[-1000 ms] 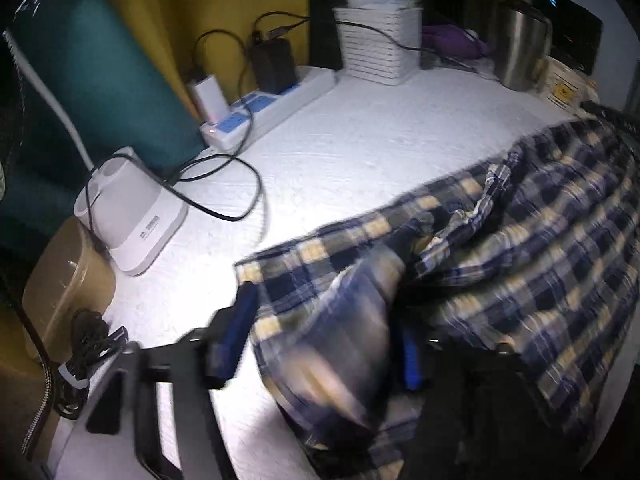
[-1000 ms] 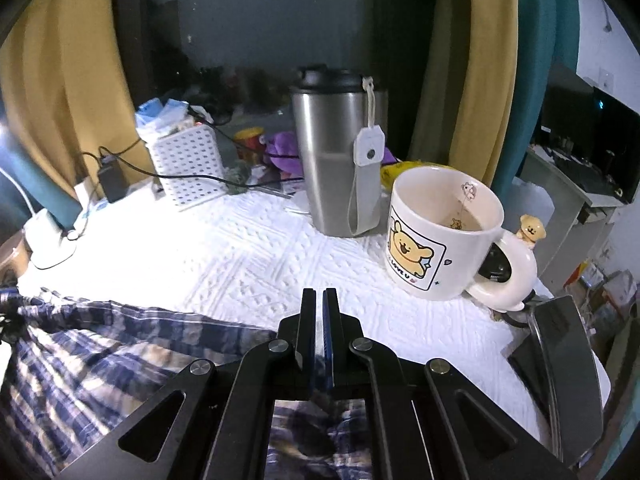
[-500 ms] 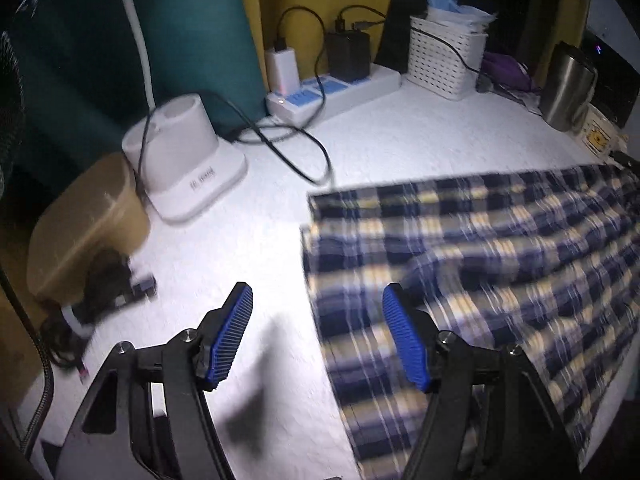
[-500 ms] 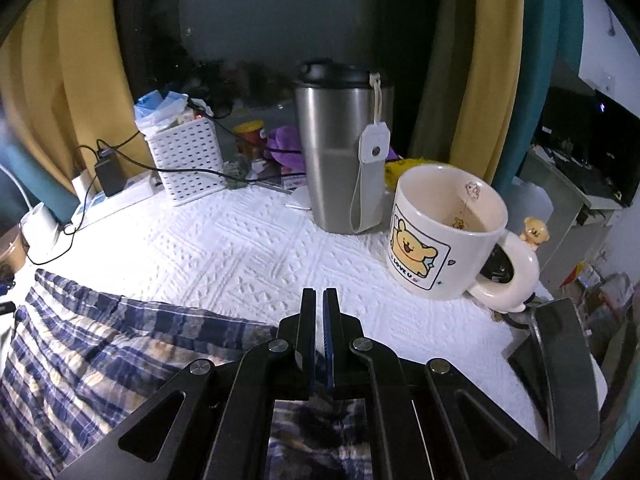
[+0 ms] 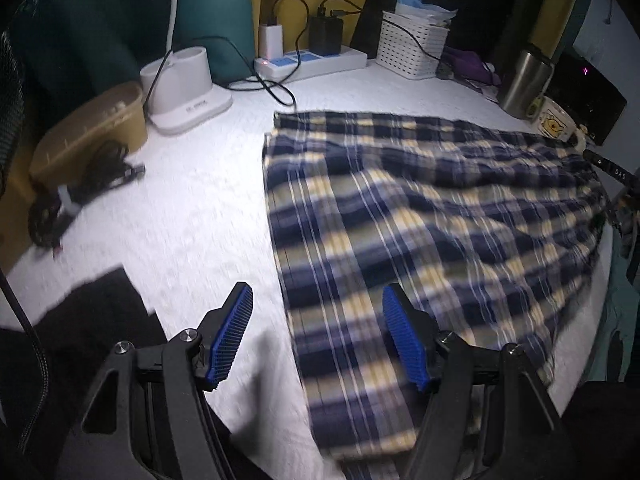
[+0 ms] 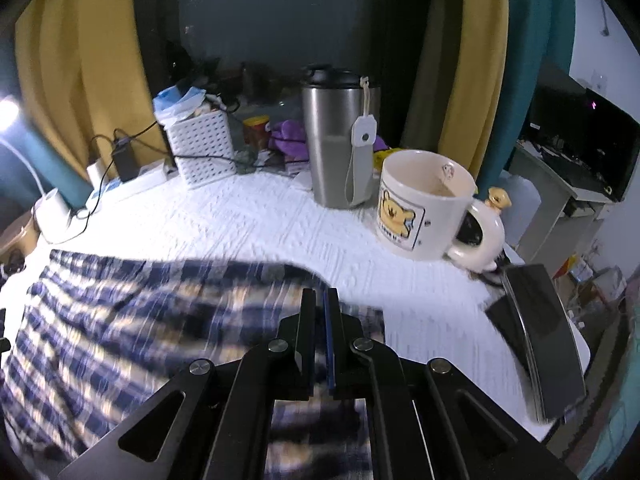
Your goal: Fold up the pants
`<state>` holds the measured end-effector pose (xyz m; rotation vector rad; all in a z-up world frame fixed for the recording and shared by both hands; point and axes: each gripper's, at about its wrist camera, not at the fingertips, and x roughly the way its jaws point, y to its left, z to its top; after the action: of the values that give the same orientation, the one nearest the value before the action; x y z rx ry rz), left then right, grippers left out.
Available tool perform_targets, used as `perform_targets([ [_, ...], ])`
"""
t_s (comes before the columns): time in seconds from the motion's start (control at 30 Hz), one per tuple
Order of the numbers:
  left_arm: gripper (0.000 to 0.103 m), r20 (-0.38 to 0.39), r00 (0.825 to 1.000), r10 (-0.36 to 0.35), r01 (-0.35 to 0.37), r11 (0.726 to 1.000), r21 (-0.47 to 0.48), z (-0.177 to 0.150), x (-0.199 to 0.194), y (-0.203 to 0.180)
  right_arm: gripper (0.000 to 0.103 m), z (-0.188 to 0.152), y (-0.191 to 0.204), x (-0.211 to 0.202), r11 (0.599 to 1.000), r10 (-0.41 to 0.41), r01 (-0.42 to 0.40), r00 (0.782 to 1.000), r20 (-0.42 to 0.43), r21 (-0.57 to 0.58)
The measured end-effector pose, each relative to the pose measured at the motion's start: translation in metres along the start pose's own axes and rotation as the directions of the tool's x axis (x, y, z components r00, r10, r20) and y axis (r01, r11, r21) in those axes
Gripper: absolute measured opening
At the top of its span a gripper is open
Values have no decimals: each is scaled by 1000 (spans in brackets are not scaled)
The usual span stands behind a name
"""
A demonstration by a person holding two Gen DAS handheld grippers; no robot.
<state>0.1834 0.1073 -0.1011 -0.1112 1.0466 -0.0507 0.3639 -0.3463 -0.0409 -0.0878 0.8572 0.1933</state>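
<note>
The pants [image 5: 420, 216] lie spread flat on the white counter [image 5: 192, 216], ahead of and to the right of the left tool [image 5: 318, 334], and ahead of and to the left of the right tool [image 6: 320, 312].

**Tool state**
- Left tool: jaws stand well apart and hold nothing. The near left edge of the pants runs between the two blue pads [image 5: 404, 344], but neither pad presses on the cloth.
- Right tool: jaws closed tight. Plaid fabric shows at and below the fingertips, so it appears to pinch one end of the pants.

**Hazards**
1. Fabric slip. The right tool seems to grip only a thin edge. A sharp pull would probably strip the cloth from the pads and collapse the layout.
2. Collision on the right. The bear mug [image 6: 424, 208] and the steel tumbler [image 6: 340, 140] stand just ahead of the right tool. A forward sweep, or cloth dragged that way, could tip either one. Whether they hold liquid cannot be told.
3. Cable snag. The black cable [image 5: 276, 88] ends close to the far corner of the pants, ahead of the left tool. A fold carried over that corner could catch it and drag the power strip [image 5: 312, 60].
4. Single-layer grasp. Closing the left tool where it stands may take one layer only, giving a skewed fold.
</note>
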Motion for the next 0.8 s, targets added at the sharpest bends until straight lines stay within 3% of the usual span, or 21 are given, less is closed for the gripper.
perform_targets([
  [0.37, 67, 5, 997, -72, 72, 996, -53, -48, -9, -6, 4, -52, -9, -27, 1000, -18, 17, 999, -41, -15],
  [0.43, 51, 8, 997, -80, 80, 996, -48, -51, -8, -7, 4, -59, -13, -25, 1000, -12, 12, 999, -47, -4],
  [0.5, 16, 9, 997, -78, 78, 996, -33, -53, -7, -11, 4, -66, -16, -19, 1000, -8, 8, 998, -64, -8],
  [0.53, 9, 5, 998, -61, 62, 998, -7, -54, -5, -14, 4, -69, -17, -15, 1000, -11, 10, 997, -76, -13],
  [0.6, 7, 9, 1000, -29, 28, 999, 36, -57, -7, -21, 4, -75, -17, -8, 999, -33, 30, 996, -84, -41],
  [0.8, 5, 11, 1000, 8, -8, 999, 33, -65, -18, -19, 4, -81, -17, -3, 994, -71, 65, 995, -66, -88],
])
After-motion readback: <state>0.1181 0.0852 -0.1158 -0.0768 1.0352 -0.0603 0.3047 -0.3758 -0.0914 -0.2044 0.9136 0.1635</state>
